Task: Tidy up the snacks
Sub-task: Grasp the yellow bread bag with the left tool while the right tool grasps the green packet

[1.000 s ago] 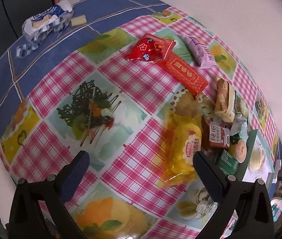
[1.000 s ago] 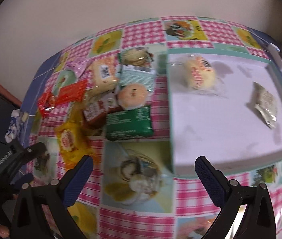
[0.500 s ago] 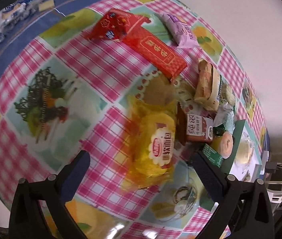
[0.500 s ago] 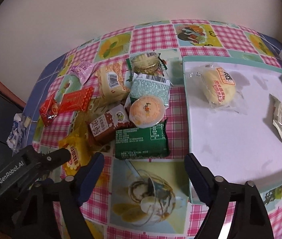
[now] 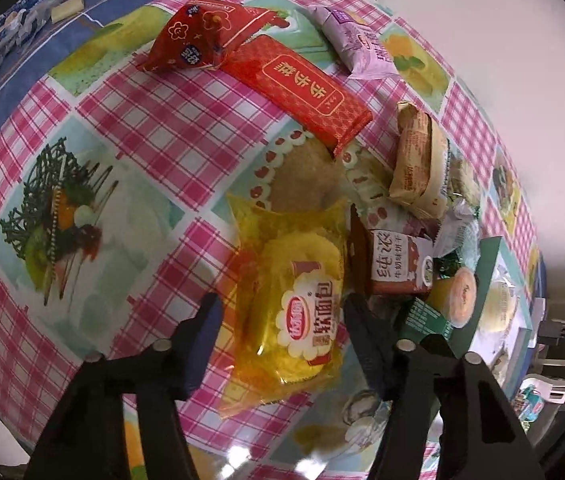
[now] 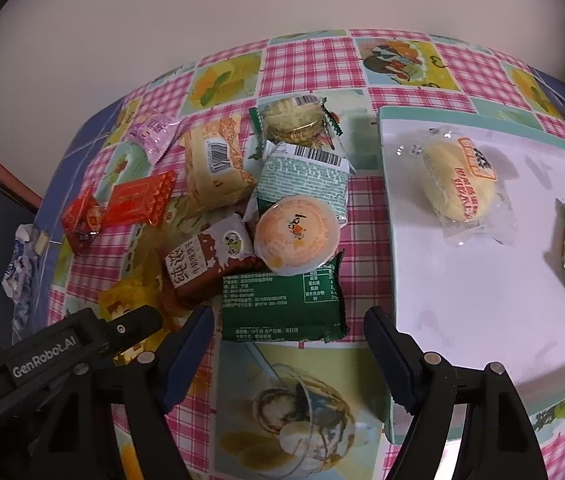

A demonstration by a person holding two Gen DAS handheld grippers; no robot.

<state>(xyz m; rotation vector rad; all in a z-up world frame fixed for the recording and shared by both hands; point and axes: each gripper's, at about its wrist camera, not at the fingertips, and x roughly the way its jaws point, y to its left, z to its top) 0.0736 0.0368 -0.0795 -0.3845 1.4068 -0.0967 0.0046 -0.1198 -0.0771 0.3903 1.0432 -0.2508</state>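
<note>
— Where is my left gripper (image 5: pixel 280 314)?

— Over the yellow bread packet (image 5: pixel 296 298), jaws closing on either side of it, pads not yet pressing.

— And my right gripper (image 6: pixel 288 334)?

— I see it closing around the dark green packet (image 6: pixel 282 298); I can't tell if it touches. The tray (image 6: pixel 386 208) lies just beside, holding a wrapped bun (image 6: pixel 460 180).

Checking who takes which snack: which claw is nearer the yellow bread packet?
Left. The left claw straddles the yellow bread packet, jaws closing; the right claw hangs beside it, before the green packet.
</note>
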